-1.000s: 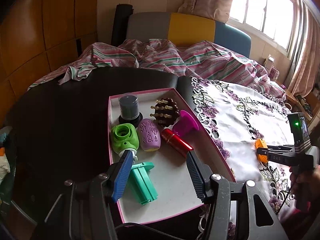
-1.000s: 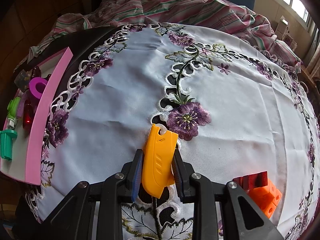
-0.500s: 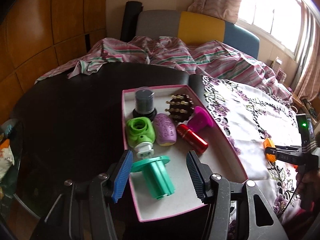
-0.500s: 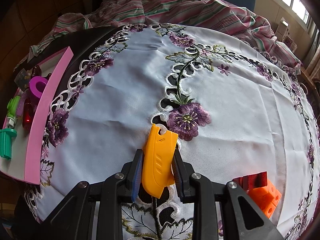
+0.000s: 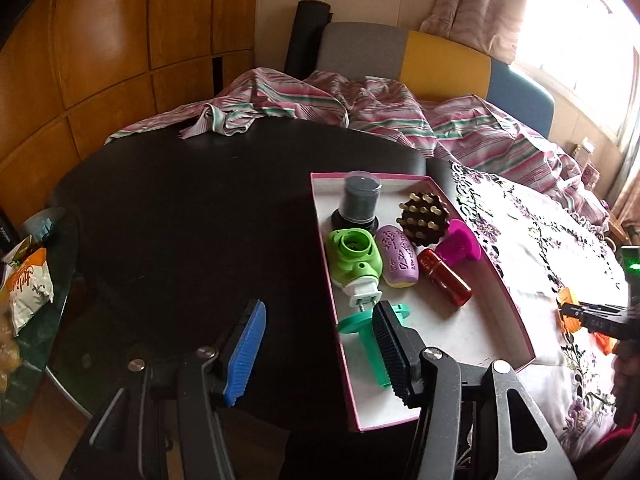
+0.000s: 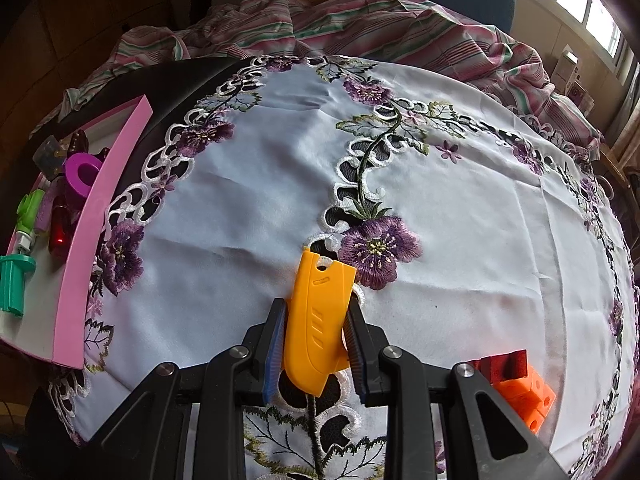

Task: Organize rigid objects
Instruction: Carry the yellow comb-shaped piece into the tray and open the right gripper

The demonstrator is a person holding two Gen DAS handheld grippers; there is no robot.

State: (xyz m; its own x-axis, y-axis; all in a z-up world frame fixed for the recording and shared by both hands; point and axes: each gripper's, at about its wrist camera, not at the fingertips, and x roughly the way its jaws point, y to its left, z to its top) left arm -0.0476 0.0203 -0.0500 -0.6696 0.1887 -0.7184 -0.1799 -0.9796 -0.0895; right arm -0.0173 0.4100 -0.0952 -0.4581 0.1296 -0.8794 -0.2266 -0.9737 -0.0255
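A dark round table (image 5: 192,216) stands in a room with wood-panelled walls, a curtained window, and a bench padded in grey, yellow and blue. A striped pink cloth (image 5: 360,108) is bunched along the table's far edge. A white tablecloth (image 6: 460,240) embroidered with purple flowers covers the right part of the table.

Beside the tablecloth sits a shallow pink-edged box (image 5: 516,320). Inside it lie a grey jar (image 5: 360,200), a brown studded massager (image 5: 424,216), a green plastic toy (image 5: 354,256), a lilac capsule (image 5: 398,258), a red tube (image 5: 444,280), a magenta funnel-shaped piece (image 5: 460,244) and a teal spool (image 5: 372,332).

The left gripper (image 5: 320,344) hangs over the box's near left corner, jaws apart and empty. The right gripper (image 6: 316,340) is clamped on an orange utility knife (image 6: 316,312) lying on the tablecloth. An orange block (image 6: 528,396) and a dark red block (image 6: 504,362) lie just beside it.
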